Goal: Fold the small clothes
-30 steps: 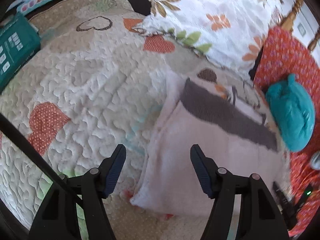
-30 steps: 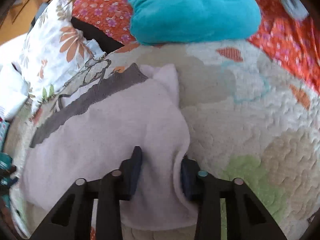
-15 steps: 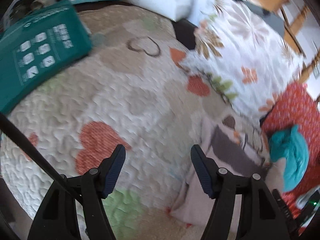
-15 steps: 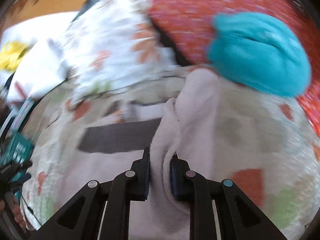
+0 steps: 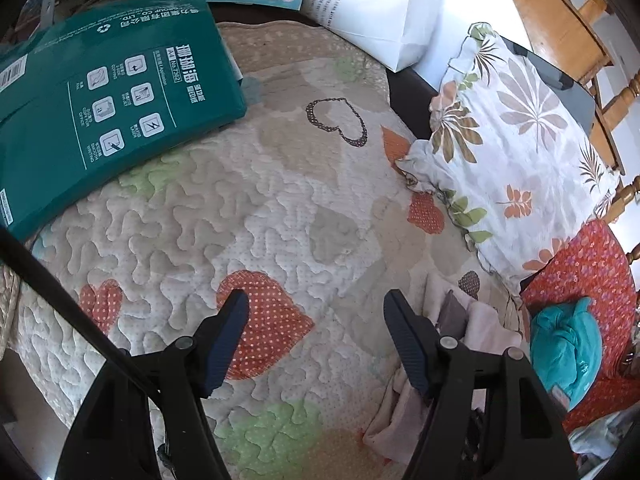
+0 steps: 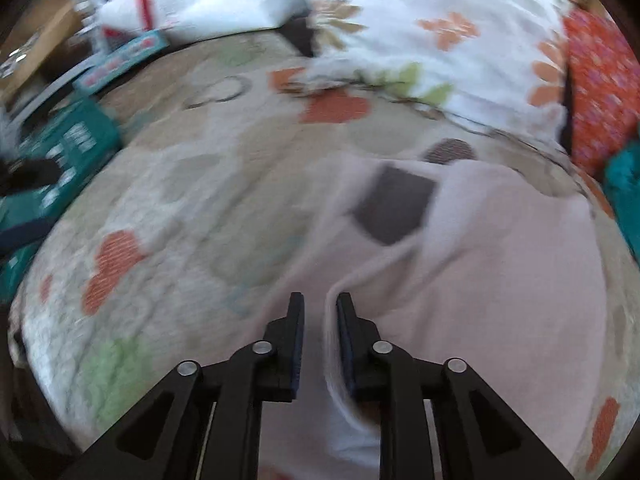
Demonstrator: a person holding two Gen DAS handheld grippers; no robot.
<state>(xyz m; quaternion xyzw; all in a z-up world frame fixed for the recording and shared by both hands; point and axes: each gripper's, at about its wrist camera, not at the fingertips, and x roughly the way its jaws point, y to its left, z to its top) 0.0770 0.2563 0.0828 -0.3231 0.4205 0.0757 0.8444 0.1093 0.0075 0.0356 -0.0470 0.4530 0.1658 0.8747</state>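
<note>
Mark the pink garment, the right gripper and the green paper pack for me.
pink garment (image 6: 500, 280), right wrist view, on its broad folded body.
right gripper (image 6: 320, 312), right wrist view, midway between fingertips pinching the cloth edge.
green paper pack (image 5: 100, 100), left wrist view, on its printed face.

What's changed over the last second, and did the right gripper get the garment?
The right gripper closed on the edge of the pale pink garment and has drawn it over toward the left, folding it across its grey band. The left gripper swung away over the quilt, still open and empty.
</note>
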